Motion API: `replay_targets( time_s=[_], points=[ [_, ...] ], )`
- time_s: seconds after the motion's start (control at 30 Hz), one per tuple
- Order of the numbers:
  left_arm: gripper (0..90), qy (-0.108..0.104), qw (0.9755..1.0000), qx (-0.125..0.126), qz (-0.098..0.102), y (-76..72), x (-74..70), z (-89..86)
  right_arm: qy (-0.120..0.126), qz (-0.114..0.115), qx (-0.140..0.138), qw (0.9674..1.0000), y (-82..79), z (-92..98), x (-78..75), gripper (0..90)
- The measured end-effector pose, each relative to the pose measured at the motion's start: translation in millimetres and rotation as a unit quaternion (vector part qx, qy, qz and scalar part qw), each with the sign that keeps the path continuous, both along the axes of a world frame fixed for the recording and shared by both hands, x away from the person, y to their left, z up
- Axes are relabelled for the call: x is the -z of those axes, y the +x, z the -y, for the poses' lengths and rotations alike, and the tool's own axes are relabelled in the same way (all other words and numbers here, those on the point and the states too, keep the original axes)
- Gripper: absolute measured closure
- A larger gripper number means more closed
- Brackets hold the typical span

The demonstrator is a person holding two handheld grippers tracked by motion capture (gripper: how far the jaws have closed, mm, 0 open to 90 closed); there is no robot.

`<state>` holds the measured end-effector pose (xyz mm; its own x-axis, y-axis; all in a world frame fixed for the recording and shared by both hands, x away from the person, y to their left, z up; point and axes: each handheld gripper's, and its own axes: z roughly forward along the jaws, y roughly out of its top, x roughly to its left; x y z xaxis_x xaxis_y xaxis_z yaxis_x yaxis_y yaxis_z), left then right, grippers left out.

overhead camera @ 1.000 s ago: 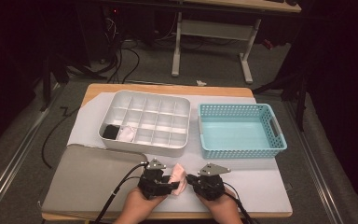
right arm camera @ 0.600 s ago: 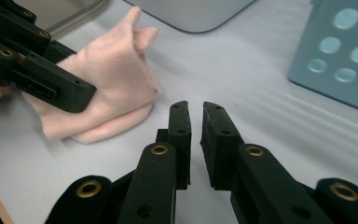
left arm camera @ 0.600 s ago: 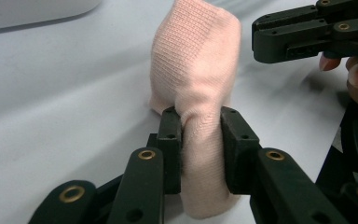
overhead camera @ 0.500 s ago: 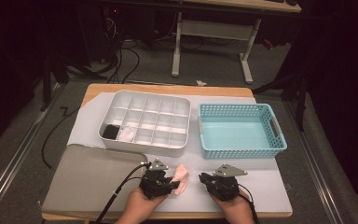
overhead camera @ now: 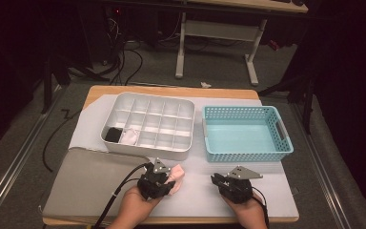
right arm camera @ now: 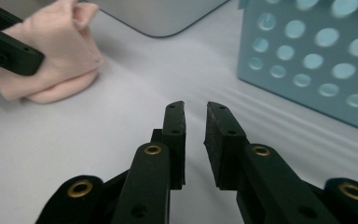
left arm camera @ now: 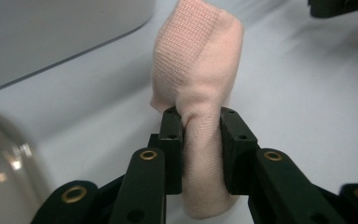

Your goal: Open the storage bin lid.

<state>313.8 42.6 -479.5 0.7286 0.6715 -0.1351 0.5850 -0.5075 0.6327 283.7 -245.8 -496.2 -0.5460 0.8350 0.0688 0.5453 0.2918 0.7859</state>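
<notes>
Your left gripper (left arm camera: 200,122) is clamped on the folded pink sock (left arm camera: 196,70), the pads pinching it at the middle so the bundle stays rolled and doesn't spring apart. The sock sits low over the white mat (overhead camera: 205,195), near its front edge, just in front of the compartment tray (overhead camera: 148,125); holding it by the waist leaves both ends free to drop into a cell.

Your right gripper (right arm camera: 196,119) has nothing between its jaws: they stand a little apart and have just been opening. In the high view it (overhead camera: 218,180) sits well to the right of the sock, in front of the turquoise basket (overhead camera: 246,133), so you appear to have let go and drawn clear, leaving the carry to one hand.

Further out, the tray's front-left cells already hold a black bundle (overhead camera: 112,135) and a white bundle (overhead camera: 130,136), side by side. I judge the pink one belongs in the next empty cell along that row. The basket lies empty, and the grey pad (overhead camera: 90,183) to your left is bare.
</notes>
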Motion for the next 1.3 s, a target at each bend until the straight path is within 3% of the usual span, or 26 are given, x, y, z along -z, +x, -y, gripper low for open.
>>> replay_targets(
  time_s=[0.37, 0.8, 1.3],
  points=[
    [72.8, 0.064, 0.9975, -0.021, 0.021, 3.1, -9.9, -7.5, 0.013, 0.023, 0.018, 0.9995, -1.0, 16.3, 0.5, 74.5],
    [72.6, 0.112, 0.9929, -0.039, 0.008, 5.6, -20.5, -13.9, 0.023, 0.023, 0.045, 0.9985, -1.3, 31.7, 4.4, 71.2],
    [72.6, 0.095, 0.9943, -0.047, 0.011, 10.8, -41.2, -24.6, 0.038, 0.009, 0.045, 0.9983, 1.3, 35.0, 7.5, 65.9]
  ],
)
